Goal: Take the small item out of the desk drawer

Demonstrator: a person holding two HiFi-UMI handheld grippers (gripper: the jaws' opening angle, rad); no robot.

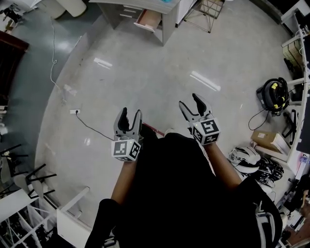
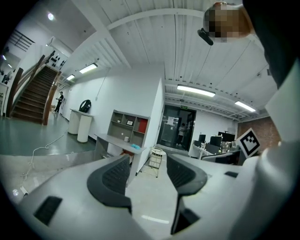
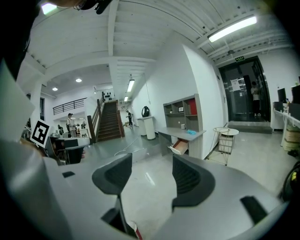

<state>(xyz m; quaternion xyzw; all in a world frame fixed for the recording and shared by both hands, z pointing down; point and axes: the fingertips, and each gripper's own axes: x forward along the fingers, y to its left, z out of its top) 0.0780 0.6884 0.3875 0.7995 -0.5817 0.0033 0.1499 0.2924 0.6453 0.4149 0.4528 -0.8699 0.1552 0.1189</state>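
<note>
Standing well back from the surface (image 1: 145,6), we see its drawer (image 1: 147,20) pulled open at the far side of the glossy grey floor (image 1: 160,72), well apart from both claws. In the right gripper view the drawer (image 3: 179,147) juts out under the surface (image 3: 180,132), showing a pale wooden inside. It is too small and too far off for us to make out the small item in it. A blue thing (image 3: 191,132) lies on top of the surface, near its end, and a round wire stand (image 3: 225,140) is just beside it.

We hold the left claw (image 1: 131,112) out in front of us over bare floor, jaws spread wide. In its own view the left claw (image 2: 147,165) has only floor between its two dark ribbed pads, with the surface (image 2: 115,140) far beyond them. It is released and grasps nothing.

The right claw (image 1: 190,100) is likewise out over the floor, level with the left and well apart from it. Its jaws also stand wide, and in its own view the right claw (image 3: 151,171) frames empty floor. It touches nothing.

A thin cable (image 1: 89,127) trails across the floor to our left.
</note>
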